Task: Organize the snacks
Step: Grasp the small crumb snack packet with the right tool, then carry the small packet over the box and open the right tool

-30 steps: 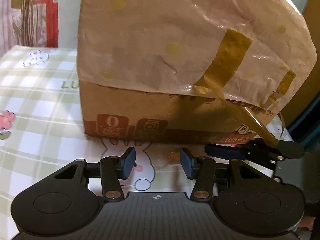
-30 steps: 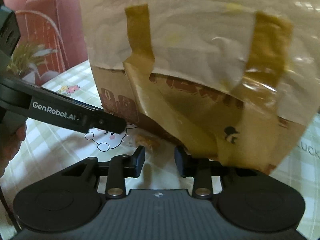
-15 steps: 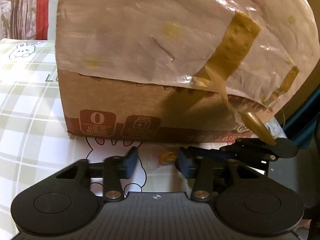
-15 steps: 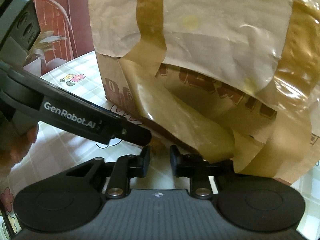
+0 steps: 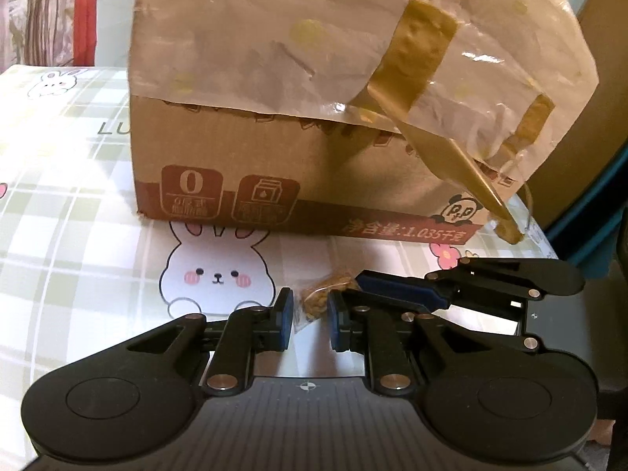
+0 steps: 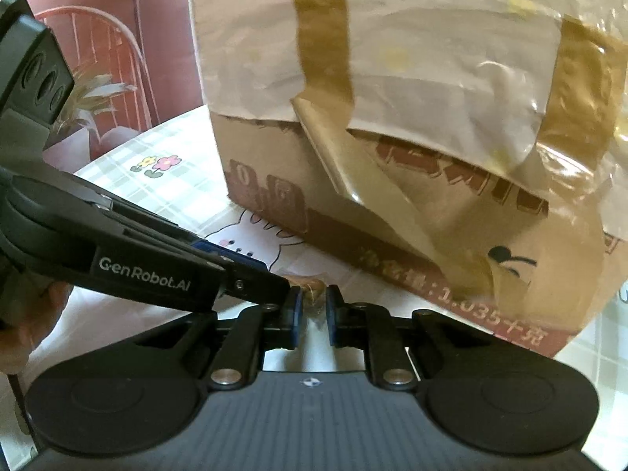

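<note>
- The small snack packet (image 5: pixel 318 299), clear wrap with brown pieces inside, lies on the bench just in front of the cardboard box (image 5: pixel 314 180), and both tools meet at it.
- The left gripper (image 5: pixel 310 316) has its blue-padded fingers drawn in narrow, pinching the packet between them.
- The right gripper (image 6: pixel 312 312) has its fingers equally narrow, closed on the same packet (image 6: pixel 310 286), which shows only as a brown sliver between the pads.
- Only the left view shows the packet's full shape, with the right tool's blue pad touching its far end from the right of the box front.
- Only the right view shows a person's hand (image 6: pixel 23 325) holding the left tool, and the lettering on that tool's side.
- The box stands just behind the packet, wrapped over its top in crinkled plastic (image 5: pixel 274 39); brown tape (image 5: pixel 416 51) peels loose and hangs down its front.
- The bench (image 5: pixel 59 204) under the box wears a green checked cloth printed with rabbits and flowers.
- Behind the box, left of it, hangs patterned red and pink fabric (image 5: pixel 47 11).
</note>
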The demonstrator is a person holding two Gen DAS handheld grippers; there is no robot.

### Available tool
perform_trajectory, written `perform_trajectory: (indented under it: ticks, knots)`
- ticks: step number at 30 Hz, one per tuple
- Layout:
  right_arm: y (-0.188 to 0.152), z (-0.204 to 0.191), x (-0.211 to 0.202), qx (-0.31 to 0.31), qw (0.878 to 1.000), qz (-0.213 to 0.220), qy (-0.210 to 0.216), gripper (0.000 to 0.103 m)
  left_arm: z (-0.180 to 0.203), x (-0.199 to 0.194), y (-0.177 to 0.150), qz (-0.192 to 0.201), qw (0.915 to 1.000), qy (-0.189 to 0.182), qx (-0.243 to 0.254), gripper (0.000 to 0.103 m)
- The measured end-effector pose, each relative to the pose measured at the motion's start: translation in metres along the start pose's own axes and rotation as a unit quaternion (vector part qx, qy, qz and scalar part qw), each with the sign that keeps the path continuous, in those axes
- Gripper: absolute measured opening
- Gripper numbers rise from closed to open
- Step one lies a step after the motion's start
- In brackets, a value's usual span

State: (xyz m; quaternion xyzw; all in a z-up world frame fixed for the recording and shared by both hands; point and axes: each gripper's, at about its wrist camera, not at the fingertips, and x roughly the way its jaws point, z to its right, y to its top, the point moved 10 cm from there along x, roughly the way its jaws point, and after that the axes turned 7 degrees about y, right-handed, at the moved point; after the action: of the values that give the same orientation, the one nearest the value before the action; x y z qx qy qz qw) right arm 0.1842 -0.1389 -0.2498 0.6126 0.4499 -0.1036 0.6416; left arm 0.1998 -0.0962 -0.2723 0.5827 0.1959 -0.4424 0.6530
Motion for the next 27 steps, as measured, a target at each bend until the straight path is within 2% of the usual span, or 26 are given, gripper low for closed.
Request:
perform_trajectory:
  ticks: [8,15,21,27]
  knots:
    - [0.008,-0.018,-0.021,0.002,1.0,0.025,-0.005,0.013,0.009,-0.051,0.008,0.047,0.9989,0.002,0.004,0.02]
    - [0.027,-0.037,-0.056,-0.032,0.997,0.065,-0.022,0.013,0.022,-0.102,0.029,0.099,0.9949,0.002,0.017,0.02]
    - [0.056,-0.046,-0.088,-0.051,0.992,0.108,-0.033,0.013,0.033,-0.137,0.059,0.142,0.9896,-0.004,0.022,0.02]
    - [0.094,-0.051,-0.119,-0.087,0.983,0.153,-0.053,0.013,0.055,-0.166,0.103,0.195,0.98,-0.016,0.034,0.02]
